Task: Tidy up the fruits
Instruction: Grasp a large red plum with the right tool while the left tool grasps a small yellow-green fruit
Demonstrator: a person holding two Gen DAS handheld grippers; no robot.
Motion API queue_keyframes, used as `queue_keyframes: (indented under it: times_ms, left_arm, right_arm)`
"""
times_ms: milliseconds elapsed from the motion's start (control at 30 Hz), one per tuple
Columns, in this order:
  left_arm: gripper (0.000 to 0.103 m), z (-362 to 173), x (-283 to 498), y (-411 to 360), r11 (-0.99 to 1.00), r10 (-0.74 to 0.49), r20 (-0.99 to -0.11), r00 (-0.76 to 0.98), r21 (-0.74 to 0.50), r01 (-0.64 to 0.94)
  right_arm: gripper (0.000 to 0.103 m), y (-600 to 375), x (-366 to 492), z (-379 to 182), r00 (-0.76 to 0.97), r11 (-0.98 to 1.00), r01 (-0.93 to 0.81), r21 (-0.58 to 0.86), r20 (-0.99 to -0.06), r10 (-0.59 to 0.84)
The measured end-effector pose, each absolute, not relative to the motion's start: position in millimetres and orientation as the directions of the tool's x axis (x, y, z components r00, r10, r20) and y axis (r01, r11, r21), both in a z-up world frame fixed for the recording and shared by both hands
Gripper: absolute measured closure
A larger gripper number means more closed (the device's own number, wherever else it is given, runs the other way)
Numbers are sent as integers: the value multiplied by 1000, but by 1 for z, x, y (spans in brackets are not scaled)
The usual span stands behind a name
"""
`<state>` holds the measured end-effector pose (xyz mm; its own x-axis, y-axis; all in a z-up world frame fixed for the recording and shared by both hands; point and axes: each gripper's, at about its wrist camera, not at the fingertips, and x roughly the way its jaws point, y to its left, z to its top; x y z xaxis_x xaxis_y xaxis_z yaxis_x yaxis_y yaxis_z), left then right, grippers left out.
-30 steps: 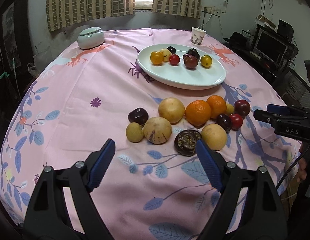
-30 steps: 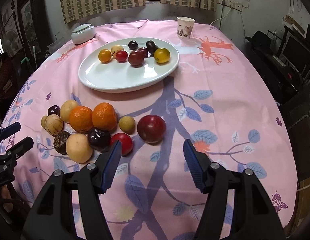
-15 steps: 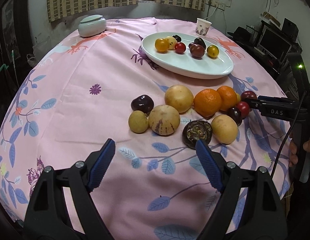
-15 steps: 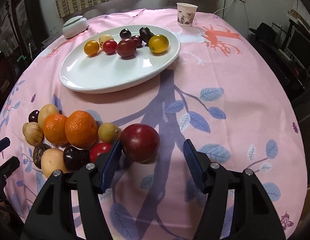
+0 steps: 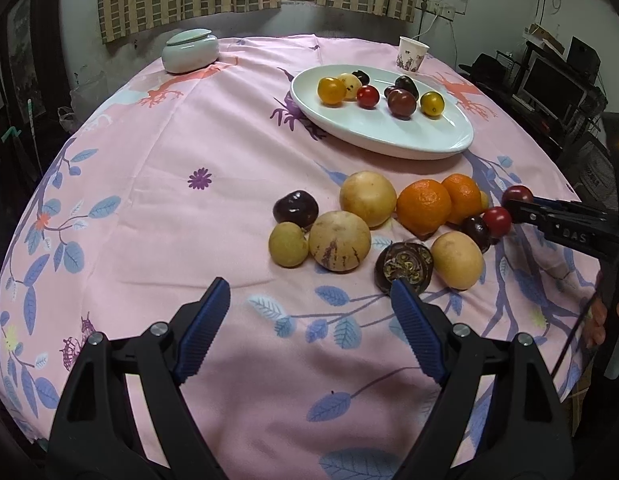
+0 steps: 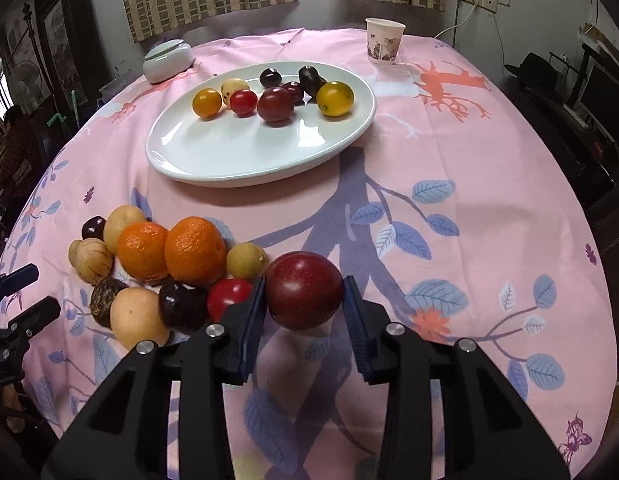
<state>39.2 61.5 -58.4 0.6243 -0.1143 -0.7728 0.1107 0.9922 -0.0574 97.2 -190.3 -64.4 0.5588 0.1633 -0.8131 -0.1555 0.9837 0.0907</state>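
The round dark red plum (image 6: 303, 295) sits on the pink leaf-printed cloth of the desk (image 6: 449, 152), at the right end of the fruit cluster near the desk's front edge. The right tool (image 6: 304, 308) has its jaws on either side of the plum and is closing; the left pad looks to touch its skin, while a sliver of gap shows at the right pad. Just left of the plum lie a small red tomato (image 6: 228, 295) and a small yellow-green round fruit (image 6: 246, 260), then two oranges (image 6: 194, 250). Farther toward the desk's middle stands the white oval plate (image 6: 229, 160) holding small fruits. The left tool (image 5: 309, 322) hovers wide open and empty above the cloth, just short of the cluster.
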Motion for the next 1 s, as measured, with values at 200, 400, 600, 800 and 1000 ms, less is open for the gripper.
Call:
queue_keyframes:
  times_ms: [200, 400, 600, 800, 1000]
  left_arm:
    - [19, -62, 44, 86, 998, -67, -785, 616, -41, 56]
    - [19, -71, 62, 83, 999, -33, -798, 602, -4, 50]
    - [21, -95, 86, 77, 999, -26, -836, 549, 2, 52]
    - [42, -92, 96, 71, 997, -48, -820, 571, -5, 77]
    - [70, -89, 96, 66, 995, -67, -807, 586, -9, 101]
  right_arm:
    - [64, -188, 47, -49, 577, 974, -202, 98, -792, 200]
    - [64, -179, 36, -55, 554, 964, -232, 127, -798, 238]
    - [64, -174, 43, -67, 519, 963, -233, 138, -820, 243]
    - [64, -172, 47, -70, 508, 962, -229, 150, -824, 250]
    - [64, -170, 49, -72, 501, 961, -229, 153, -828, 251]
